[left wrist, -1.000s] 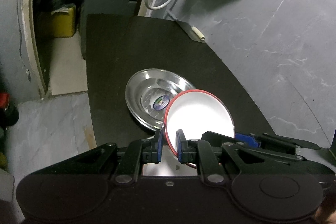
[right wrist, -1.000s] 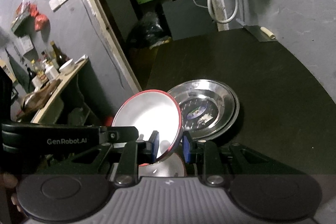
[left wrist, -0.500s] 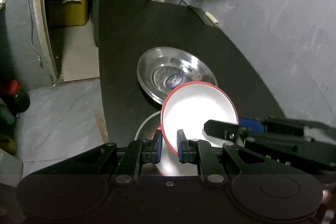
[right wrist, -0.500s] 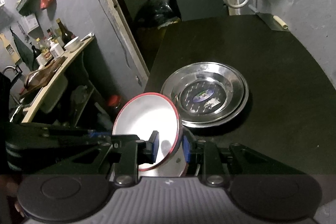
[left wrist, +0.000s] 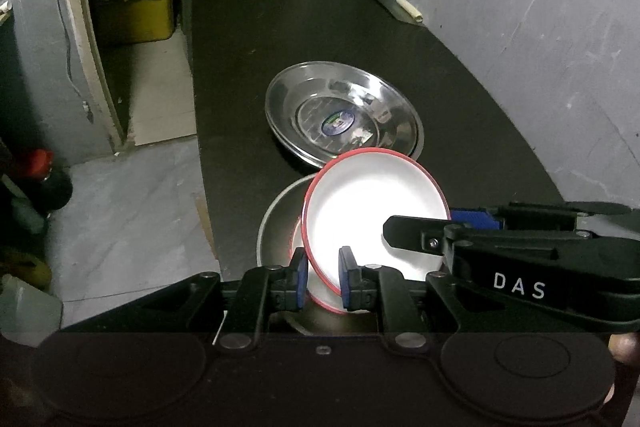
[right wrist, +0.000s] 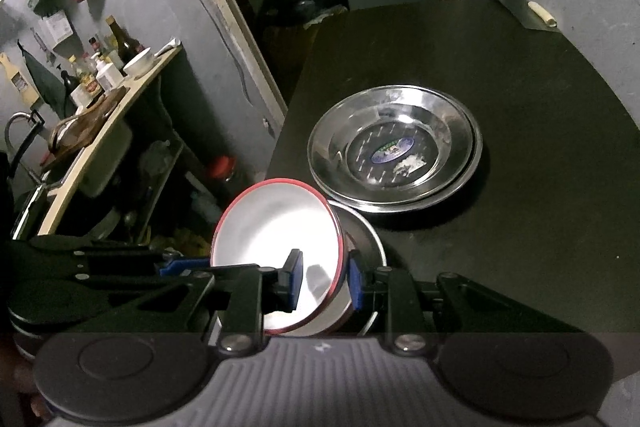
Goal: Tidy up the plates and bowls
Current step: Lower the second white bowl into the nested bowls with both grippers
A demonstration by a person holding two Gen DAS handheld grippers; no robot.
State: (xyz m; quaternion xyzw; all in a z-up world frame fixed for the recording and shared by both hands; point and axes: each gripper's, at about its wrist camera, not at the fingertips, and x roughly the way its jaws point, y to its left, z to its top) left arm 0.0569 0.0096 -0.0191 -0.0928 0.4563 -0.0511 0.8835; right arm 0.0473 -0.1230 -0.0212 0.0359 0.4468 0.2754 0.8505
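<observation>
While the black table (left wrist: 240,75) fills most of both views, the largest dish on it is the steel plate stack (left wrist: 344,117), lying flat toward twelve o'clock in the left wrist view and toward one o'clock from the right wrist camera (right wrist: 394,157). Nearer, at about six o'clock of that stack and just beside its rim, sits a steel bowl (left wrist: 276,227) close to the table's near edge. Tilted over this bowl is the red-rimmed white bowl (left wrist: 372,211), its open face turned up toward the cameras; whether its underside touches the steel bowl I cannot tell.

Both claws are clenched on that white bowl: the left gripper (left wrist: 323,277) pinches the rim at its six o'clock, and the right gripper (right wrist: 325,281) clamps the rim from the opposite side, one blue pad inside and one outside the wall.

Judging by this, the step in hand is nesting the white bowl into the steel bowl, plates being already gathered. The next move calls for levelling the white bowl, centring it over the steel one, lowering it until seated, then loosening both grips without dragging either bowl toward the table edge
</observation>
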